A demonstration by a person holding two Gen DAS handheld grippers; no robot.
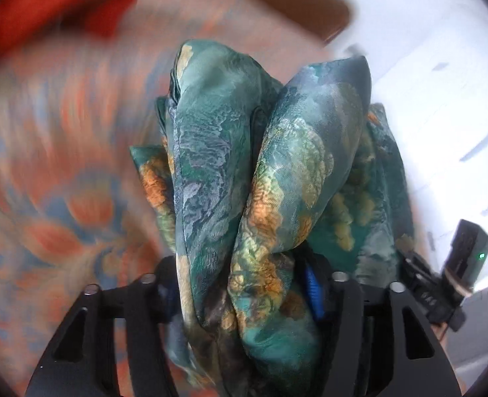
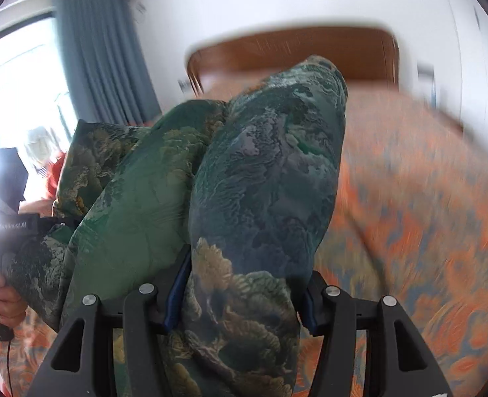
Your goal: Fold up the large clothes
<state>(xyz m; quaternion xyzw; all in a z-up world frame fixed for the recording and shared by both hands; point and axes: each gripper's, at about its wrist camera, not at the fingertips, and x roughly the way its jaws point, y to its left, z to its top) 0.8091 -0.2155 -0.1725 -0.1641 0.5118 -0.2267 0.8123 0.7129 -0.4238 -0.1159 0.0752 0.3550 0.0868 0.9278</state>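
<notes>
both grippers, left gripper [image 1: 244, 284] and right gripper [image 2: 240, 294], pinch bunched green garment [image 1: 260, 165]; thick folds could slip from the fingers, dropping onto the bed [image 2: 425, 215].

Green garment [image 1: 270, 172]: silky, sheeny woven cloth; headboard [image 2: 293, 53]: glossy wood; bedspread [image 2: 425, 215]: matt cloth.
</notes>
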